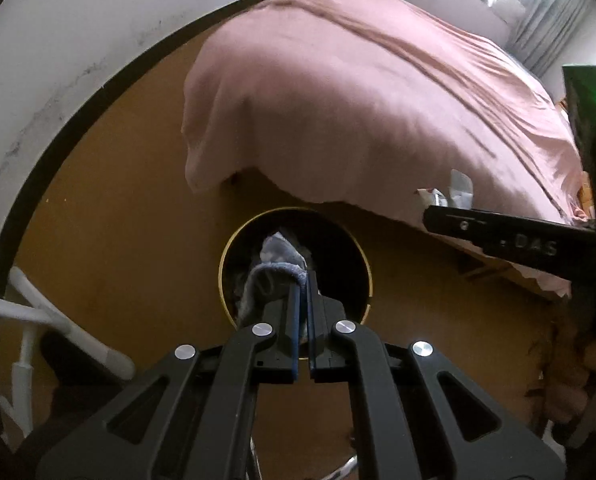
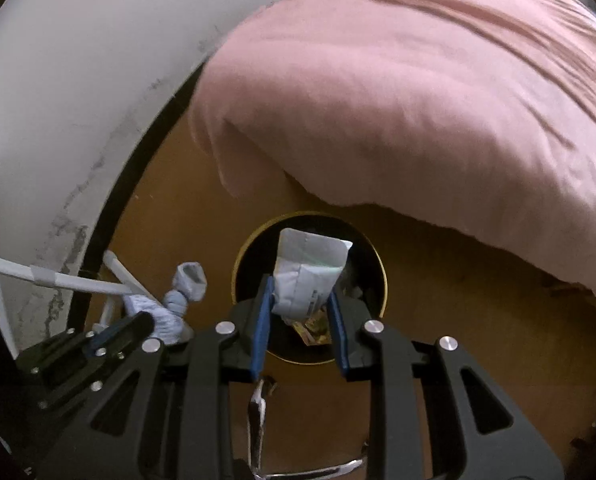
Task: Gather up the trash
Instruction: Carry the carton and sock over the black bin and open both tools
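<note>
Both grippers hang over the round black bin on the floor beside the pink-covered bed. The right gripper has its fingers parted about a white pouch, gripping its sides, long axis pointing away from the fingers and directly above the bin mouth. The left gripper, fingers nearly closed, pinches a grey-blue cloth wad over the same bin; either looks placed to drop straight down.
</note>
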